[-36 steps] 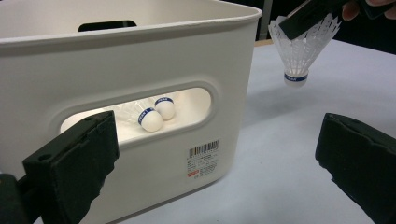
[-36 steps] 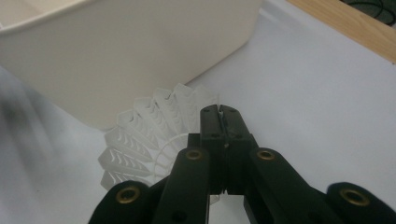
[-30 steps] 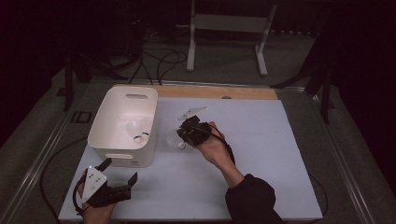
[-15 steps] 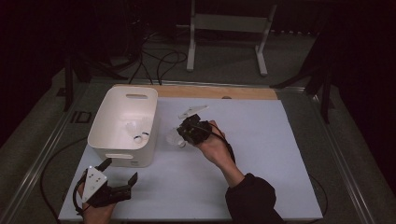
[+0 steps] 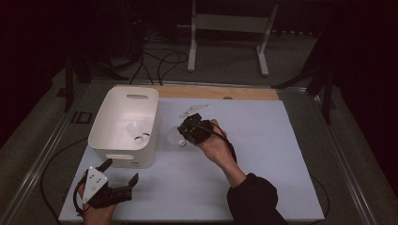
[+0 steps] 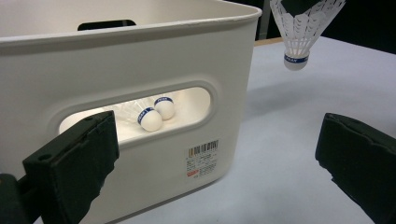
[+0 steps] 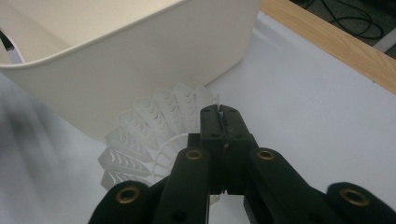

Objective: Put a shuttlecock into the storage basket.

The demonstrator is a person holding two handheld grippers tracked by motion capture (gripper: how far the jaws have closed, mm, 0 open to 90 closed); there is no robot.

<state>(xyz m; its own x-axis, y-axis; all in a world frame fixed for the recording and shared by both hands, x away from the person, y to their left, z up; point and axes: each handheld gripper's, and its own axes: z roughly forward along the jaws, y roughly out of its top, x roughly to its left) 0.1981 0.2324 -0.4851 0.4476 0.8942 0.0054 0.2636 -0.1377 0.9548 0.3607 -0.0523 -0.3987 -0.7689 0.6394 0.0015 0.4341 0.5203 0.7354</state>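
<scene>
A white shuttlecock point(image 5: 174, 137) hangs just right of the white bin point(image 5: 104, 117), cork down, above the pale blue mat point(image 5: 263, 154). My right gripper point(image 5: 182, 131) is shut on the rim of its feathered skirt point(image 7: 154, 135), jaws pressed together point(image 7: 223, 114). From the left gripper view the same shuttlecock point(image 6: 296, 32) hangs in the air beside the bin point(image 6: 140, 56). Two more shuttlecocks point(image 6: 152, 119) lie inside, seen through the handle slot. My left gripper point(image 5: 122, 170) rests at the mat's near left corner, open point(image 6: 219, 140), aimed at the bin's near wall.
The bin's wall point(image 7: 140, 56) stands close to the held shuttlecock. A wooden strip point(image 5: 220, 92) runs along the mat's far edge. Cables point(image 5: 162, 58) and a white stand point(image 5: 225, 28) are on the floor beyond the table.
</scene>
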